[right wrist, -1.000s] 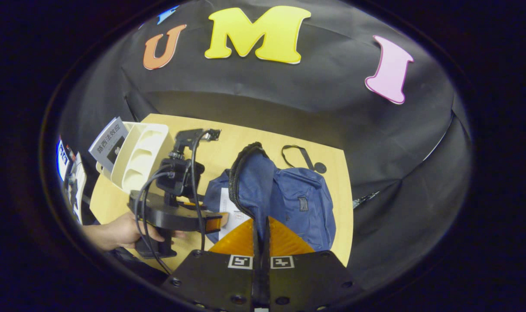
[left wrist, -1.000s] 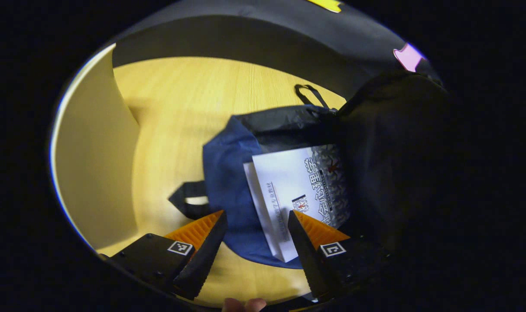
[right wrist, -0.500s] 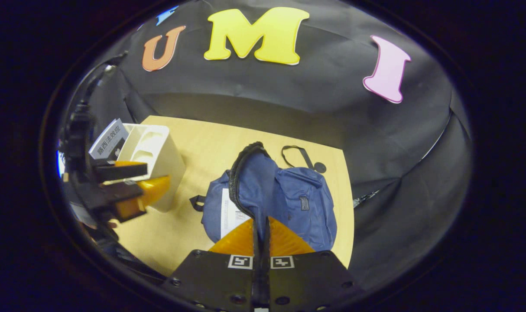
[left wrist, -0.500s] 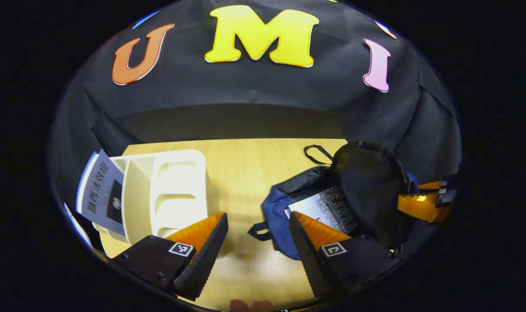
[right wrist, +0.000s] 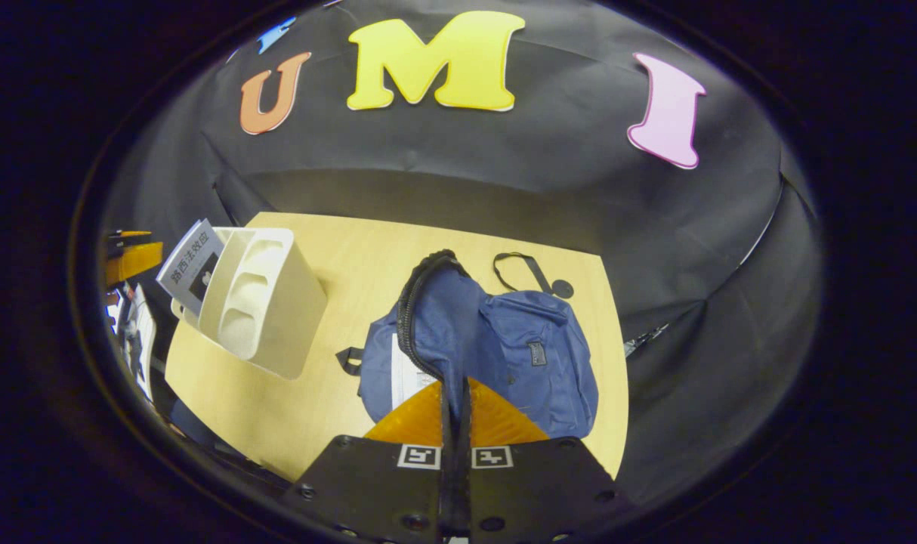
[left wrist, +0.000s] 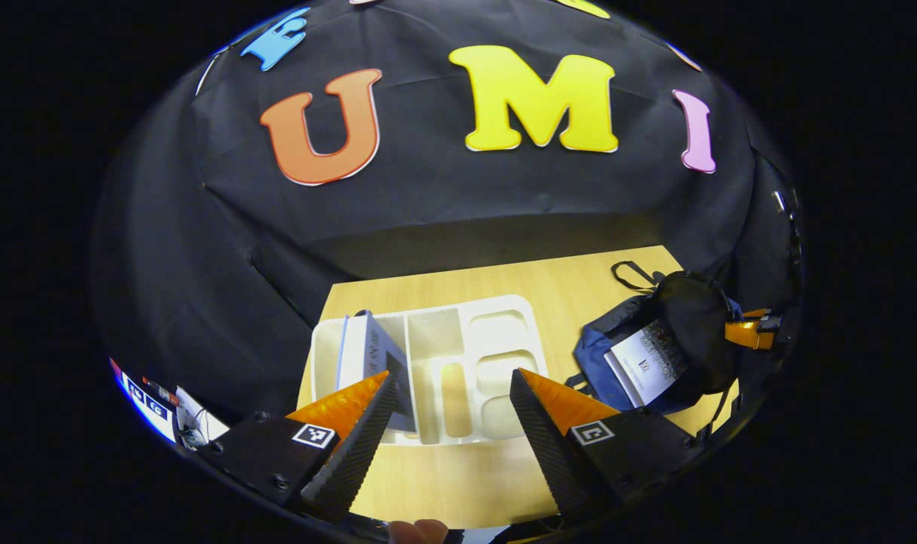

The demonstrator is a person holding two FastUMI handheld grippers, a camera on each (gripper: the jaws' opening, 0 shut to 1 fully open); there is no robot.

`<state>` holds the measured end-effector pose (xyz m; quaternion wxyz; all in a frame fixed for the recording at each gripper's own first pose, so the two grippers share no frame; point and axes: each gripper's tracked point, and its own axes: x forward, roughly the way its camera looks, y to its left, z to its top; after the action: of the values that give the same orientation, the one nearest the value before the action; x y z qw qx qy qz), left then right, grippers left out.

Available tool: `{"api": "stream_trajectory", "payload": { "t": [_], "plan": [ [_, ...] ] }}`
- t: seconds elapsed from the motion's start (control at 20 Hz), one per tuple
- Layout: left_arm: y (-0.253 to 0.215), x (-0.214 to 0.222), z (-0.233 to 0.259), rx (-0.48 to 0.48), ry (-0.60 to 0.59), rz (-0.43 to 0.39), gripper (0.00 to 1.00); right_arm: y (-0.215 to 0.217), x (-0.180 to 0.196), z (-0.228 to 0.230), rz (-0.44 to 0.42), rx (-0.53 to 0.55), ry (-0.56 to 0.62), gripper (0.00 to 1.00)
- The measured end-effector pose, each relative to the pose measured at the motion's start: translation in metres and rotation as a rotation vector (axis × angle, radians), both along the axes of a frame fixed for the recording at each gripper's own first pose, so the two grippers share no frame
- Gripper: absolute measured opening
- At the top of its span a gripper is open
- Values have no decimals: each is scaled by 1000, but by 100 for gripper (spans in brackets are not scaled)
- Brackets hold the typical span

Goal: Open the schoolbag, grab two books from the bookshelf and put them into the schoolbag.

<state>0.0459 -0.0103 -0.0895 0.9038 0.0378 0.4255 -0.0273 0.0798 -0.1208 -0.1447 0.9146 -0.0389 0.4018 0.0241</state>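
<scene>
Here, the left gripper (left wrist: 449, 393) is held above the near edge of the tabletop (left wrist: 458, 476), and its jaws are spread wide apart with nothing between them. Just past them a white bookshelf (left wrist: 470, 363) is seen lying on the tabletop. One book (left wrist: 368, 349) is stood in its left slot, close to the left jaw. The other slots are seen bare.

Off to the right in the left gripper view, the blue schoolbag (left wrist: 602, 363) is laid on the tabletop with its flap (left wrist: 696, 332) lifted up. A white book (left wrist: 647, 363) is tucked inside the open bag. The right gripper (left wrist: 749, 331) is seen small at the far side of the flap.

In the right gripper view, the right gripper (right wrist: 455, 393) has its jaws pressed together on the zipper edge (right wrist: 417, 302) of the flap, and the flap is held up high. The schoolbag (right wrist: 526, 355) is spread below it, near the right side of the tabletop (right wrist: 277, 408). A strip of the white book (right wrist: 402, 370) is shown in the gap under the flap. A black strap loop (right wrist: 519, 268) is laid on the wood behind the bag. The bookshelf (right wrist: 258, 302) is seen well apart from the bag, at the left, with a book (right wrist: 190, 261) leaning at its far side.
</scene>
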Motion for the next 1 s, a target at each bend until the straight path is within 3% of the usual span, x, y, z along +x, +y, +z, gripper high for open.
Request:
{"api": "stream_trajectory", "payload": {
  "t": [0.2, 0.35, 0.75, 1.0],
  "plan": [
    [56, 13, 1, -7, 72, 42, 97, -6, -3, 1, -3, -13, -3, 0],
    [77, 16, -15, -32, 194, 57, 97, -7, -6, 0, -2, -12, 1, 0],
    [80, 16, -60, -138, 447, 77, 97, -13, -7, -2, -7, -2, 5, 0],
    [87, 22, -83, -134, 528, 96, 97, -19, -9, -4, -15, 0, 12, 0]
  ]
}}
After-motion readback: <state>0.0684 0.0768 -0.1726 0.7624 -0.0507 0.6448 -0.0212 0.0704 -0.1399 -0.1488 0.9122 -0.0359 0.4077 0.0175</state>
